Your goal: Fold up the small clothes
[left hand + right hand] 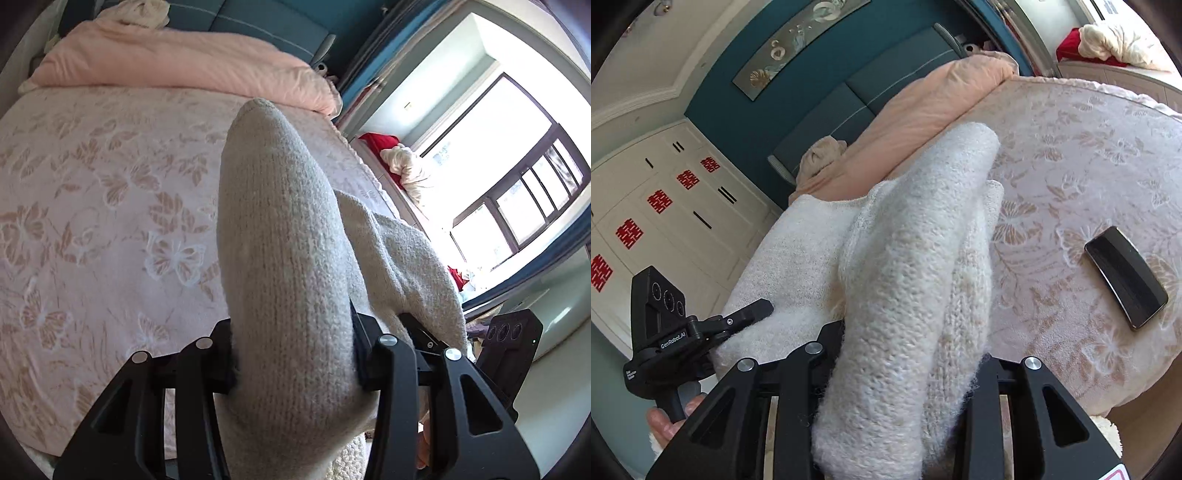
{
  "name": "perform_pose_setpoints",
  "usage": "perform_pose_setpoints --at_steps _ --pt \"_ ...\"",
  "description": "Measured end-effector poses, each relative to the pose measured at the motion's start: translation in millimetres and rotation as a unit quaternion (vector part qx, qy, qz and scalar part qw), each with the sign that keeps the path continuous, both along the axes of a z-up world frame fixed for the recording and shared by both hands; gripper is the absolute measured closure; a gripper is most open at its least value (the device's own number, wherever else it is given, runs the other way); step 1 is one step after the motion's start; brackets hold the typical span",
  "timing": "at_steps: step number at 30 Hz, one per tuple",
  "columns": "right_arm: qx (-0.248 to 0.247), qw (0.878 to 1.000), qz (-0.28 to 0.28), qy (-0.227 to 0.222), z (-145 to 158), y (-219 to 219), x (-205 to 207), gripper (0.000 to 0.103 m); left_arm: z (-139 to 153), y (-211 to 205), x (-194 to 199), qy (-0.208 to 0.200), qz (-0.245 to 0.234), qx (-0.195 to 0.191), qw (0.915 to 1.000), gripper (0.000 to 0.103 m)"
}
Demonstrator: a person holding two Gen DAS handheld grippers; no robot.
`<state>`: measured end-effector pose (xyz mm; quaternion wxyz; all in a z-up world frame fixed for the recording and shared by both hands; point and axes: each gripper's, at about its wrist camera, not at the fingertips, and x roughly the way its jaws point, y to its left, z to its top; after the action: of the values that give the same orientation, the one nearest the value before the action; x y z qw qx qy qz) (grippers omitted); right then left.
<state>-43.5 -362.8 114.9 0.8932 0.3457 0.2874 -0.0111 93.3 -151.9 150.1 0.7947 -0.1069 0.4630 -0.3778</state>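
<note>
A bed [1071,155] with butterfly-patterned cover bears a peach duvet [923,110] and a dark phone [1126,277].

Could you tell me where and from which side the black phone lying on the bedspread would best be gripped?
The phone lies flat on the bedspread, apart from the knit garment both grippers are clamped on. I would probably pinch it across its narrow width, on the long edges near the middle, coming from above; its thin, flat pose leaves little else, and the soft cover should let fingertips sink beside it.

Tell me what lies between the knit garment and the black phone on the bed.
Nothing: in the right wrist view, only bare butterfly-patterned bedspread separates the knit garment, clamped in the right gripper, from the phone.
</note>
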Motion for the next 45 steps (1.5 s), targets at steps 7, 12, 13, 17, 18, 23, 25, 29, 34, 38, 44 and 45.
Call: perform_pose_setpoints --at_steps 7,12,13,17,18,23,25,29,34,38,44,45 --pt "-0.001 1.000 0.011 -0.009 6 7 -14 0.072 18 9 -31 -0.047 0.015 0.036 0.9981 0.060" --pt "0.014 1.000 0.021 0.008 -16 12 -16 0.072 3 14 -37 -0.038 0.027 0.062 0.9970 0.060" --pt "0.017 1.000 0.022 0.012 -21 13 -16 0.072 -1 15 -38 -0.034 0.029 0.065 0.9969 0.060" --pt "0.027 0.999 0.023 0.027 -35 14 -19 0.072 -15 16 -40 -0.018 0.032 0.077 0.9964 0.060" --pt "0.030 0.999 0.022 0.030 -38 14 -21 0.071 -18 15 -42 -0.015 0.032 0.080 0.9962 0.060" --pt "0.046 0.998 0.011 0.042 -50 8 -31 0.071 -28 6 -47 -0.001 0.027 0.091 0.9955 0.060" --pt "0.049 0.998 0.004 0.035 -46 3 -38 0.071 -24 1 -51 -0.001 0.022 0.088 0.9959 0.060" --pt "0.024 1.000 -0.005 -0.004 -9 -4 -51 0.071 14 -4 -62 -0.037 0.007 0.062 0.9973 0.060" --pt "-0.054 0.994 -0.002 -0.100 81 9 -66 0.071 96 14 -77 -0.119 -0.005 -0.009 0.9929 0.060" --pt "-0.109 0.974 0.031 -0.198 168 43 -60 0.071 163 49 -87 -0.197 0.005 -0.058 0.9787 0.059" --pt "-0.104 0.965 0.083 -0.226 192 85 -12 0.068 198 111 -67 -0.234 0.040 -0.079 0.9681 0.056" --pt "-0.098 0.967 0.092 -0.215 181 92 1 0.067 191 121 -58 -0.225 0.047 -0.077 0.9700 0.056"
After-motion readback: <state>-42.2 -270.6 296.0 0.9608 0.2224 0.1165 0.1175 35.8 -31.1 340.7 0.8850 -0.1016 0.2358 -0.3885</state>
